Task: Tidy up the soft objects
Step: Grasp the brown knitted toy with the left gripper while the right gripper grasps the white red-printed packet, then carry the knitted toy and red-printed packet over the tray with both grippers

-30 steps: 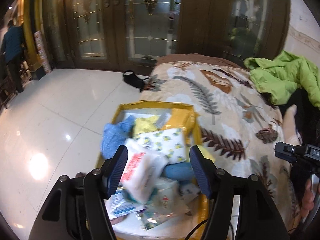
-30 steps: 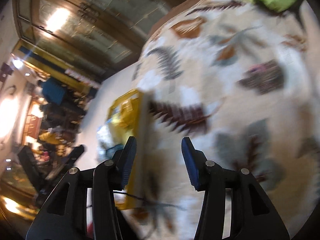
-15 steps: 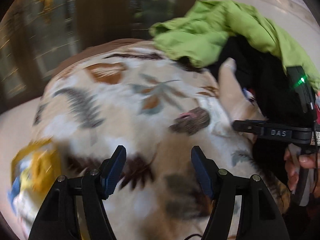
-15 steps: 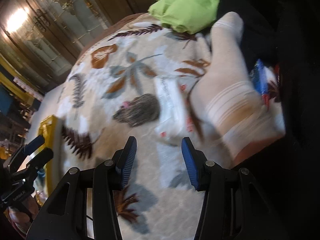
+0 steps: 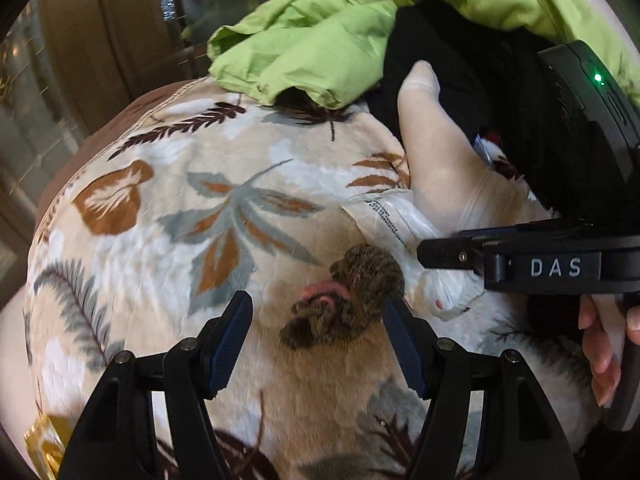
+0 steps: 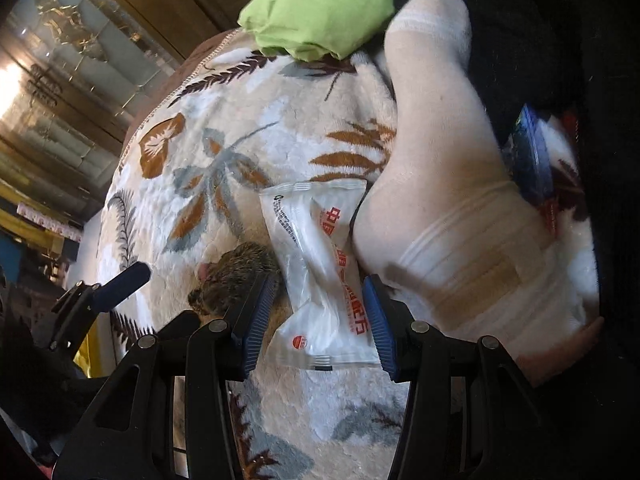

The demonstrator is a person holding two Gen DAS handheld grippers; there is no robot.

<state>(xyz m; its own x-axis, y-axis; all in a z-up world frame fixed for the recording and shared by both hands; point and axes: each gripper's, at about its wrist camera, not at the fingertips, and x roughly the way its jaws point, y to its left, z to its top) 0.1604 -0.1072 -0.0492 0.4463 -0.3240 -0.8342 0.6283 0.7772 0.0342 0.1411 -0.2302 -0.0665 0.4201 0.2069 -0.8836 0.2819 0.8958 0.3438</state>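
Note:
A small brown furry toy with a pink tongue lies on the leaf-patterned blanket. My left gripper is open, its fingers on either side of the toy's near end. A white plastic packet with red print lies next to the toy. My right gripper is open with its fingers around the packet's near half. A white sock lies just right of the packet. The right gripper also shows in the left wrist view, beside the packet.
A green jacket and black clothing are piled at the blanket's far right. A blue-edged packet lies past the sock. A yellow box corner shows at the lower left. Glass doors stand behind.
Both grippers swung right, away from the yellow box of items, and came down over the blanket. The left now frames the furry toy, the right the white packet.

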